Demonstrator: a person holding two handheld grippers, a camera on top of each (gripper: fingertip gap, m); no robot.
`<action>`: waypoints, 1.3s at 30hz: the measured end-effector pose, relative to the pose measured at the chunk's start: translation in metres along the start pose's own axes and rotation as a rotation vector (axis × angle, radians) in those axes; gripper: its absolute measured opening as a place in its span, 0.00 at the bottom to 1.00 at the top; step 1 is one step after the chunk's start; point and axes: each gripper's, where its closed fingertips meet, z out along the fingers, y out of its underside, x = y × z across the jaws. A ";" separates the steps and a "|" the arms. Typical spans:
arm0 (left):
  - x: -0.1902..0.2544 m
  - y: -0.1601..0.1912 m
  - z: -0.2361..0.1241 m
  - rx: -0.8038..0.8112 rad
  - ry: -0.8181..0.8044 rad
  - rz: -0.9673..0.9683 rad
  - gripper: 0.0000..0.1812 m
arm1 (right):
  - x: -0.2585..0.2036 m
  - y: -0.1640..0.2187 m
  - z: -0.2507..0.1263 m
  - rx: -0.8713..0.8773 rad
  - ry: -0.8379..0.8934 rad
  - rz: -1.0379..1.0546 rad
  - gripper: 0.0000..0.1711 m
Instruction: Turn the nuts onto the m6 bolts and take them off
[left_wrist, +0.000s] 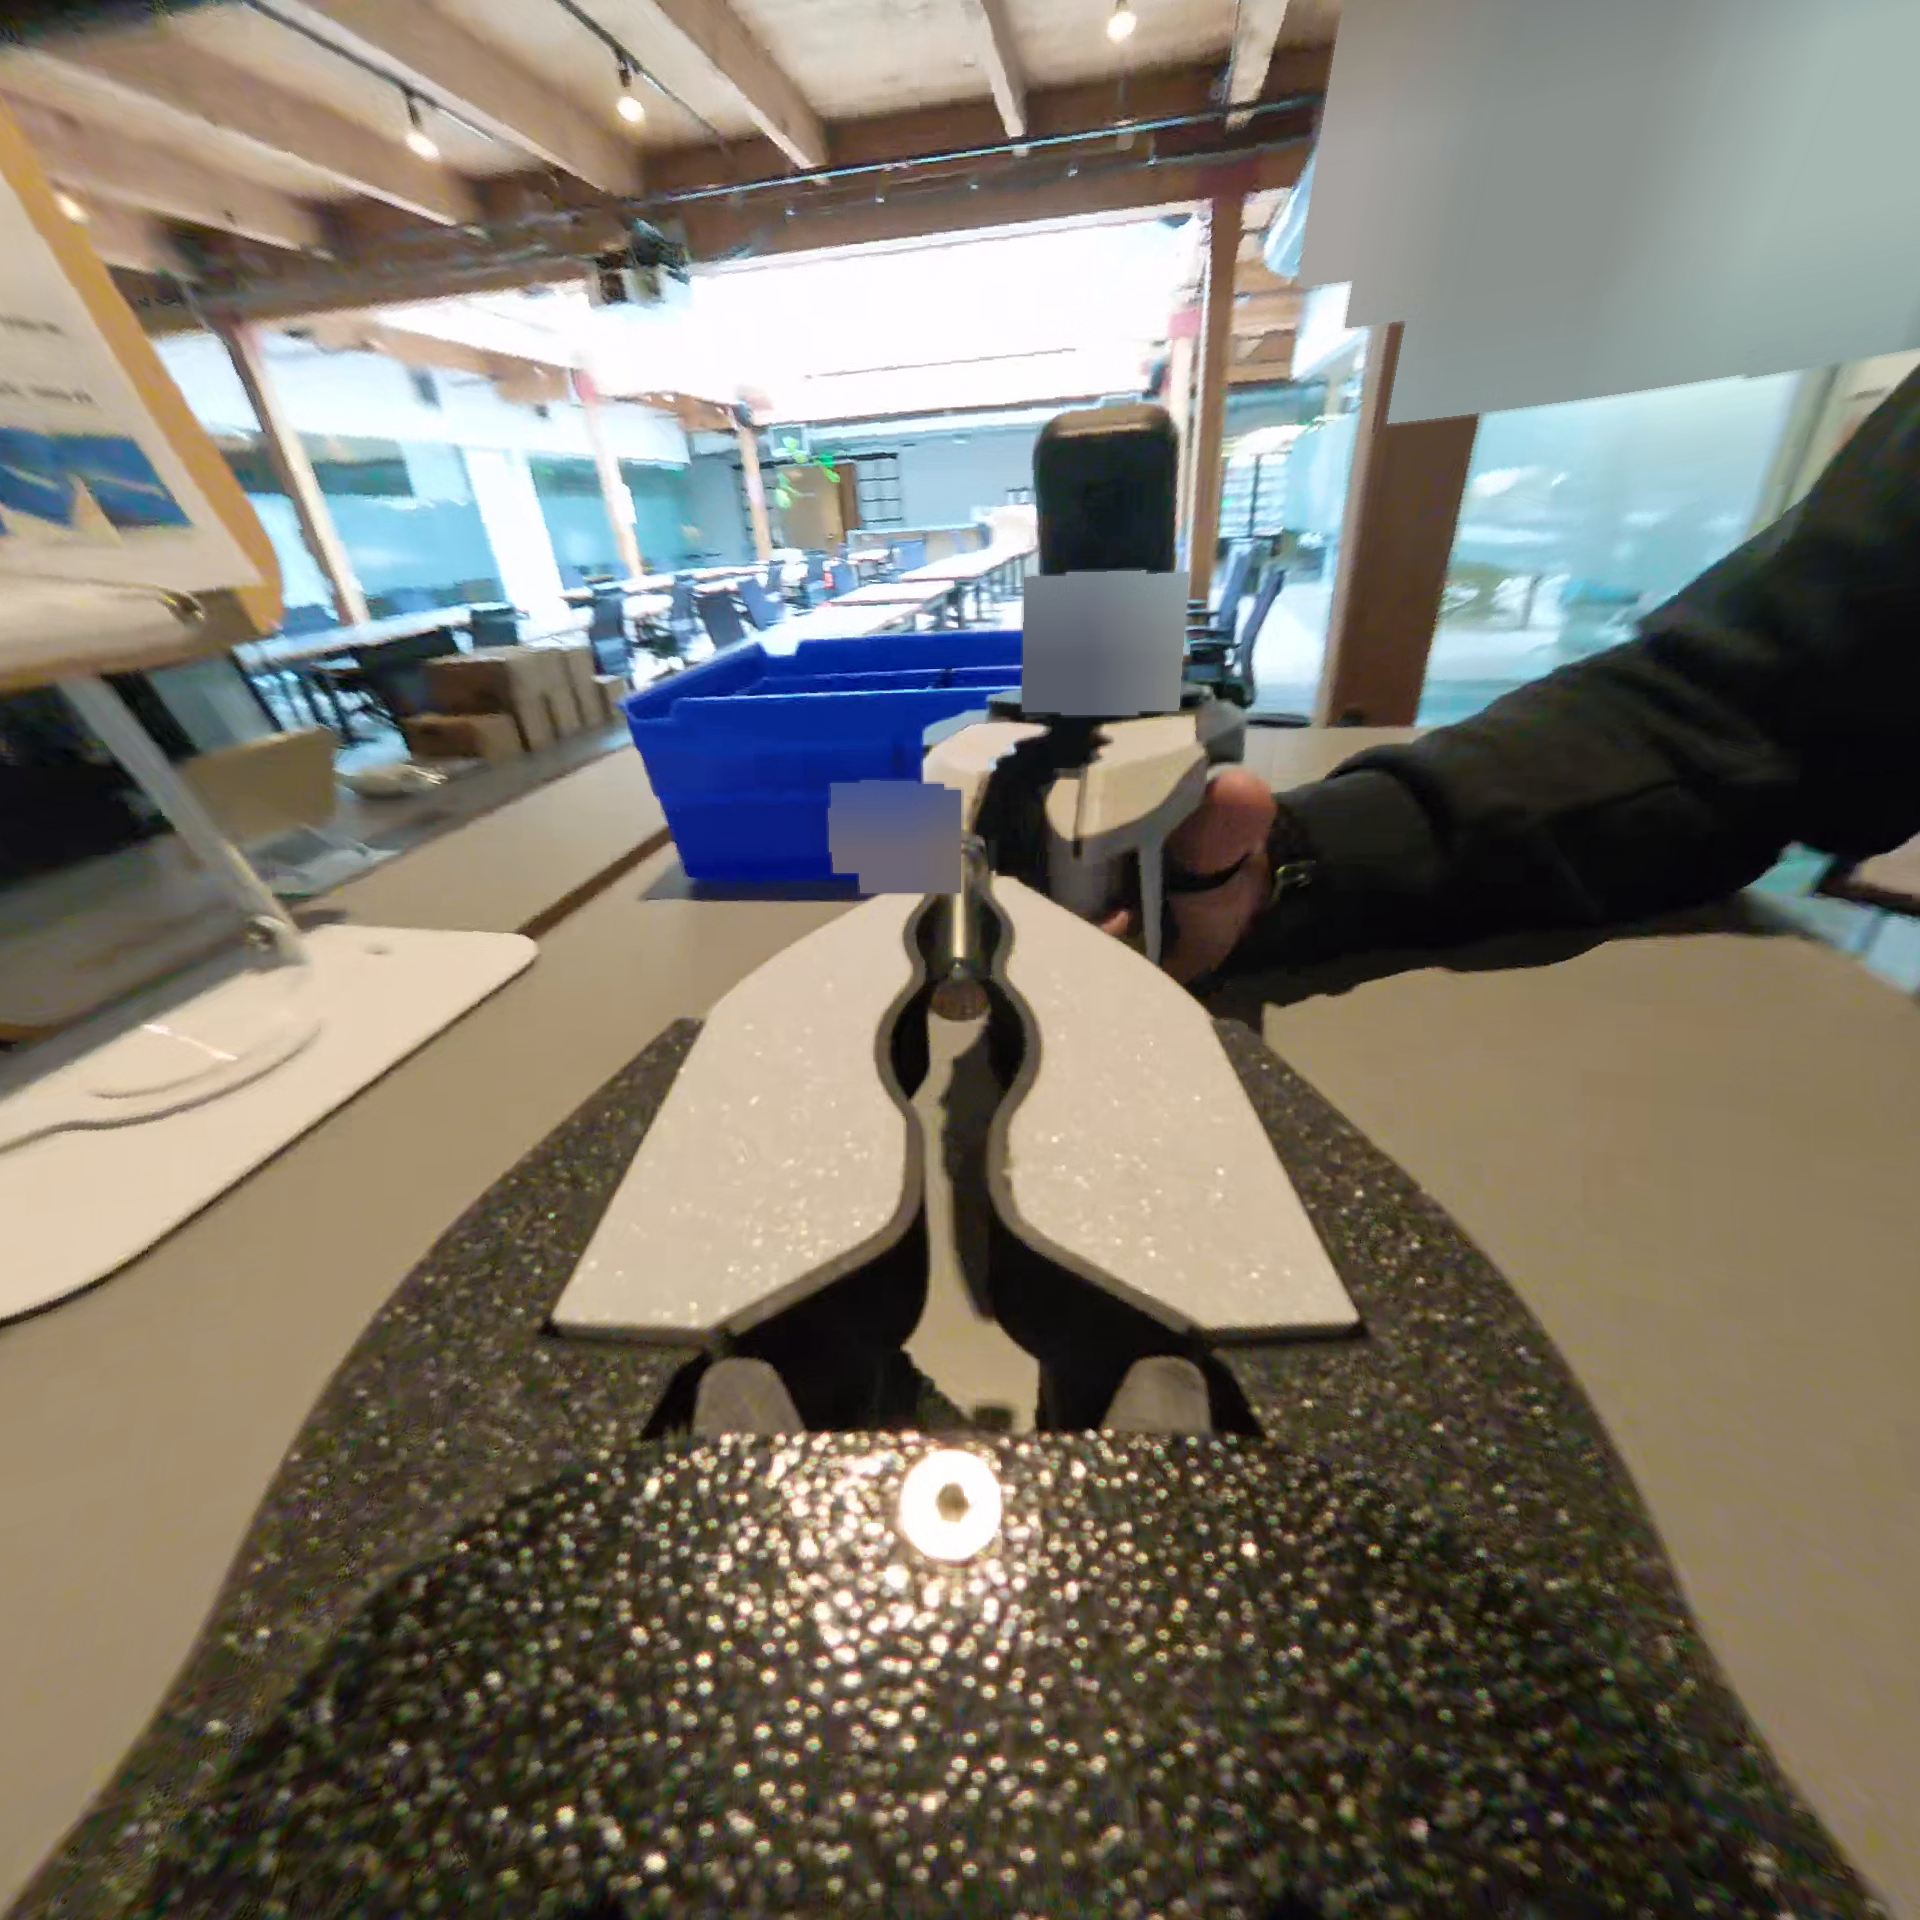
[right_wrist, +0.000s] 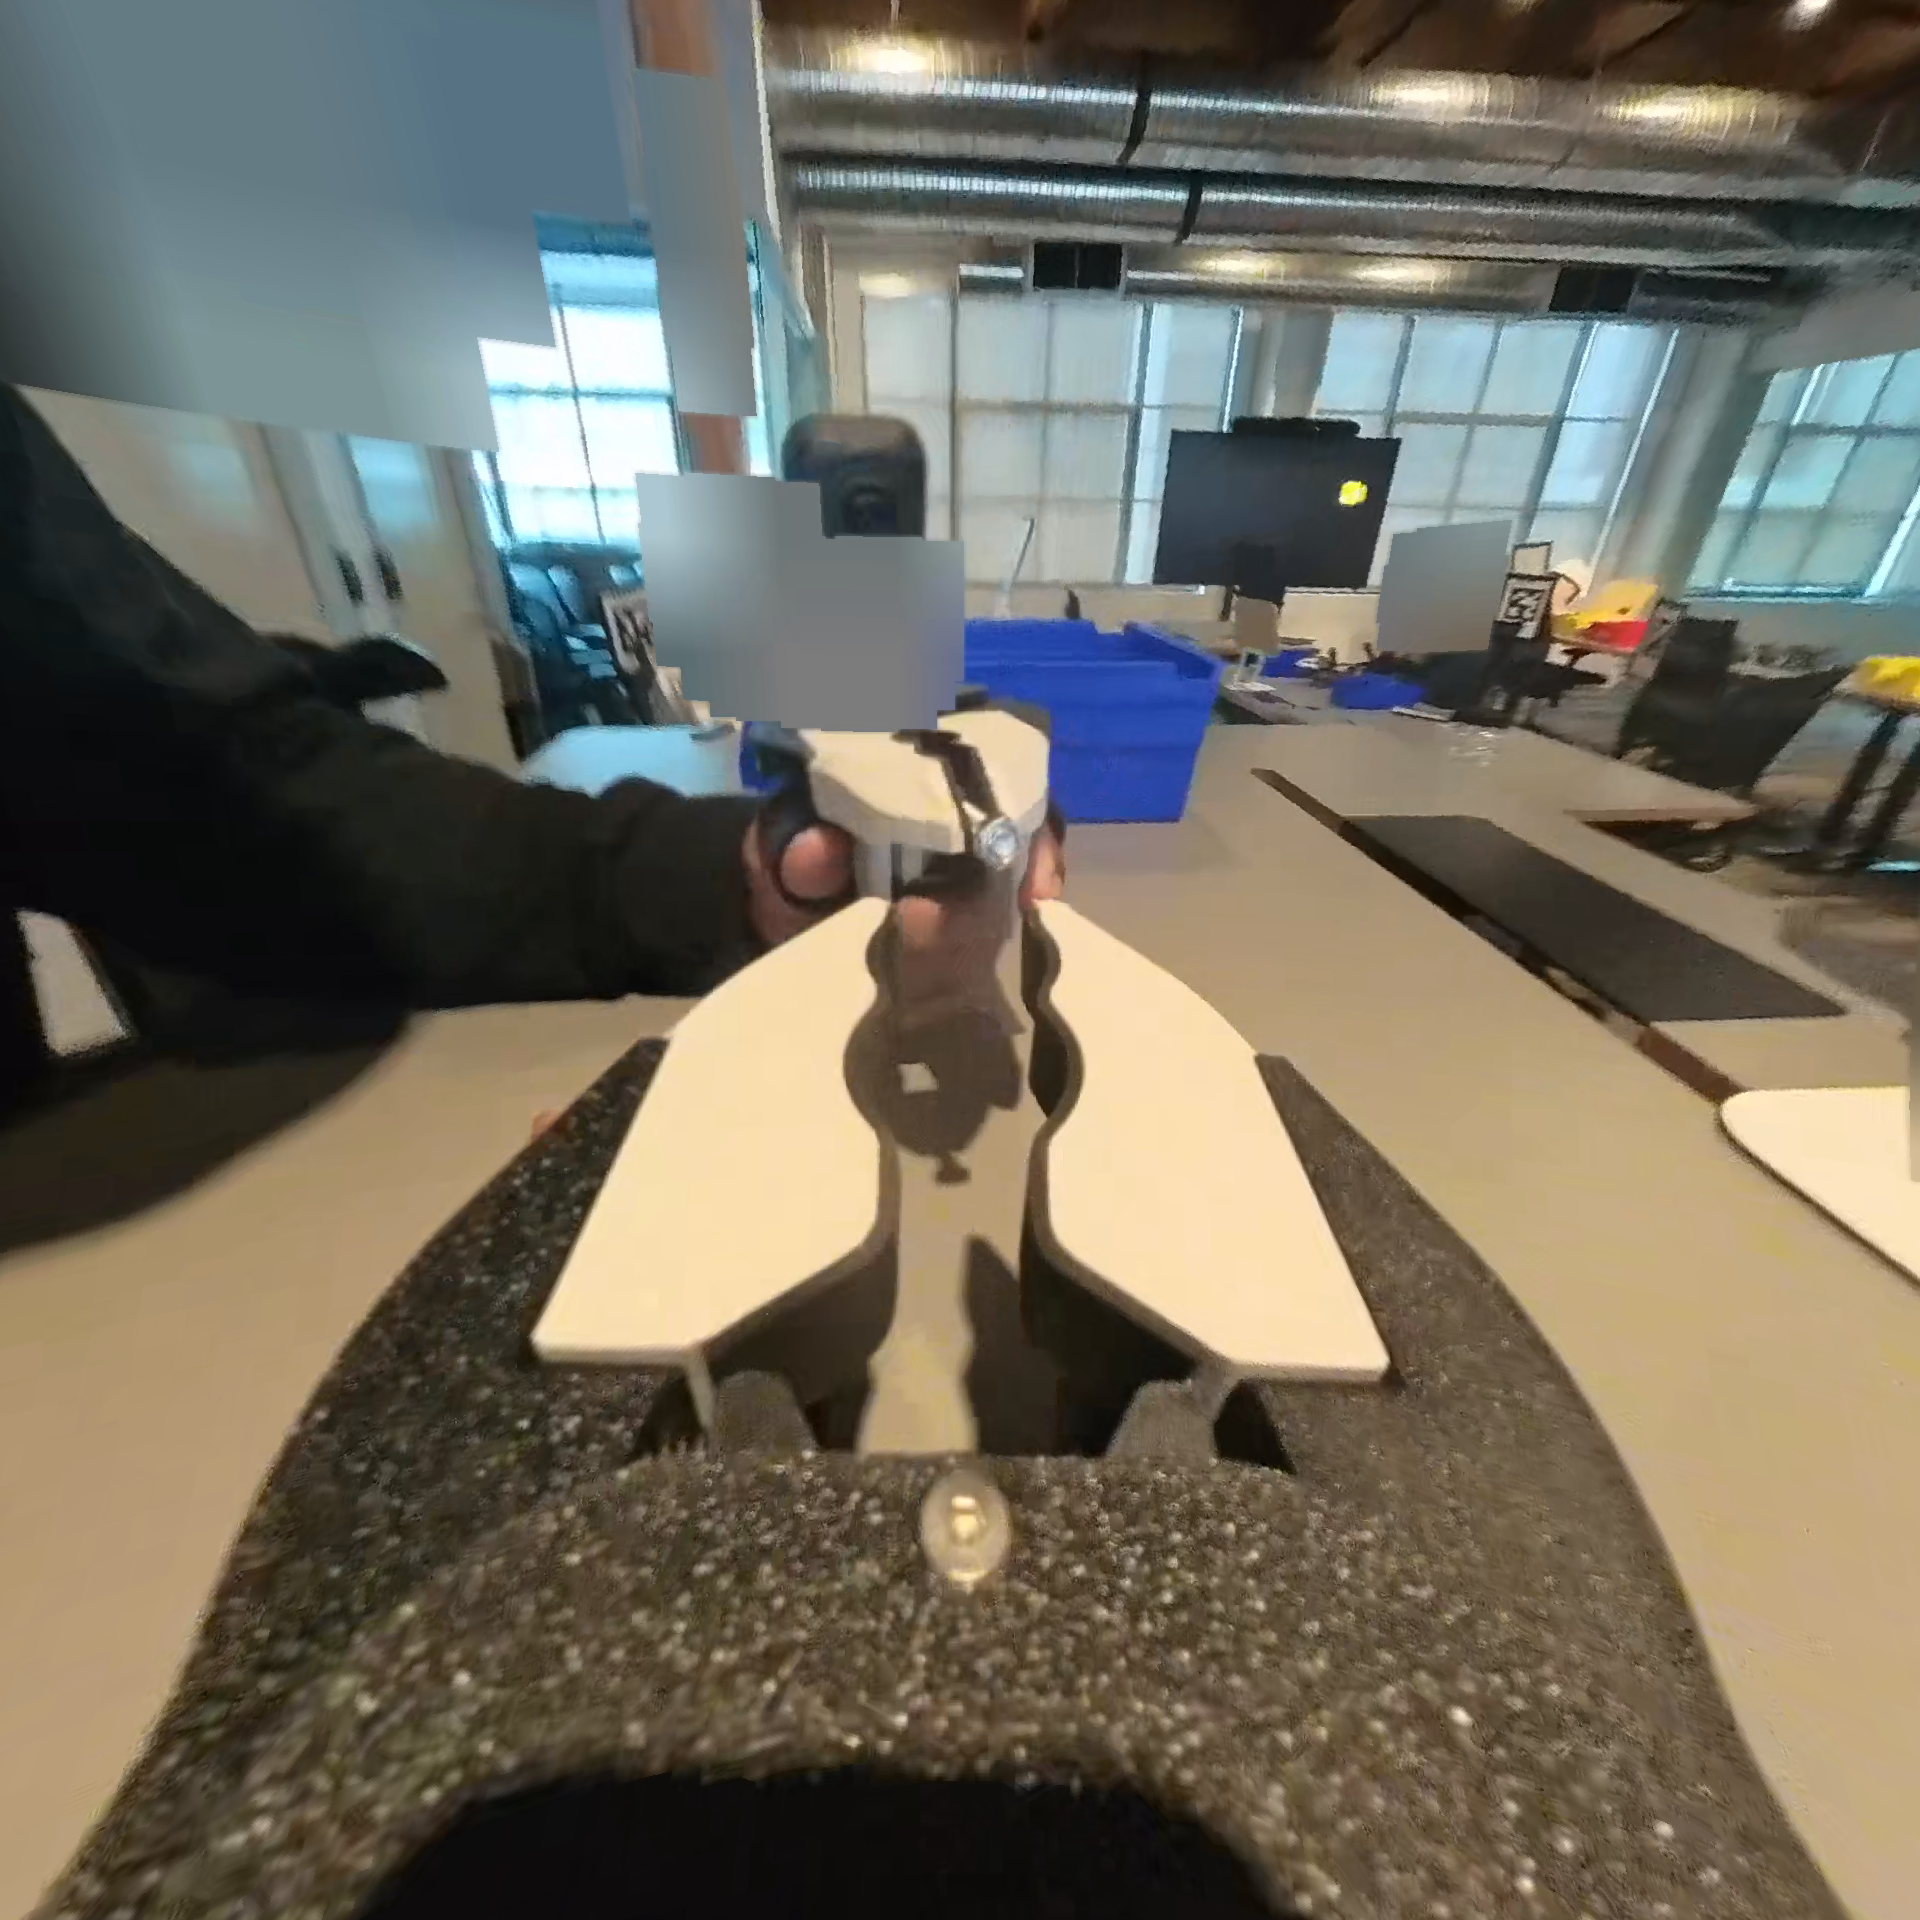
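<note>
Grey surface (left_wrist: 1558, 1195) stretched ahead in the left wrist view, with a blue bin (left_wrist: 790, 748) at the back. Left claw (left_wrist: 961, 920) sat clamped on the bolt (left_wrist: 961, 935), shaft pointing away, well clear of the surface.

Seen from the right wrist view: right claw (right_wrist: 945, 925) narrowed to a slim gap just short of the bolt's shiny end; could not tell whether it gripped anything.

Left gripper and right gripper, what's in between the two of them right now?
A metal bolt. In the left wrist view the left gripper clamps it, and its far end points toward the right gripper just beyond.
</note>
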 end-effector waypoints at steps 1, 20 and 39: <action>0.001 0.000 0.002 0.000 -0.010 0.031 0.03 | 0.002 -0.002 -0.002 0.018 -0.008 0.036 0.13; 0.022 0.013 0.016 -0.090 0.030 0.157 0.03 | -0.007 0.007 0.002 -0.057 -0.126 0.203 0.09; 0.033 0.003 0.010 -0.044 0.214 -0.354 0.03 | -0.022 0.011 0.001 -0.092 0.076 -0.448 0.13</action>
